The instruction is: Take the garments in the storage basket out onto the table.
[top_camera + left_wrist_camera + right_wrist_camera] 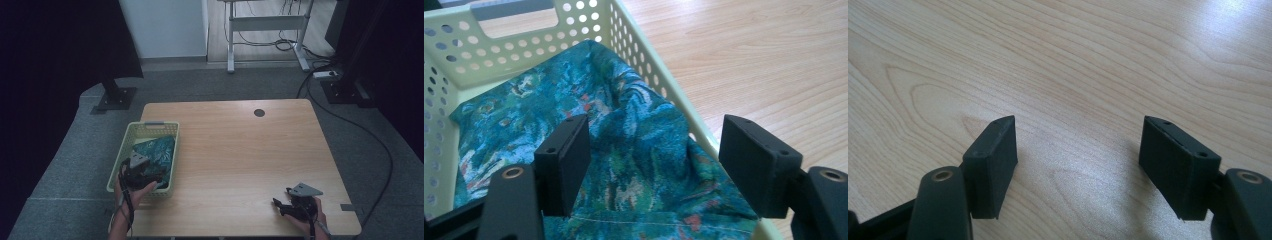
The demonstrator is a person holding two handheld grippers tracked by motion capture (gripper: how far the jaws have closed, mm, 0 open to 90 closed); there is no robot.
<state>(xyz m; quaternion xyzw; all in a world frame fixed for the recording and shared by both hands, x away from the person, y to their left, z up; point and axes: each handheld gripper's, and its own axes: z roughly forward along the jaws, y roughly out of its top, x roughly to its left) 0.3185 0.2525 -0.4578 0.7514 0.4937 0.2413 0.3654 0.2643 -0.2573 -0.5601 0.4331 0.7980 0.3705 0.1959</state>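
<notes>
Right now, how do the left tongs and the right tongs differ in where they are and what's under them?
The left tongs hang over the pale green perforated plastic basket, above the crumpled blue-green patterned cloth inside it; the right tongs sit over the bare light wooden table. In the high view the left tongs are at the table's left edge, the right tongs near its front right corner. Both are open, holding nothing.

Overhead view facing forward, gripper views close, sharing the table [240, 150]

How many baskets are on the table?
1. The green basket sits at the table's left edge, holding a blue-green cloth, with the open left gripper above the cloth.
</notes>
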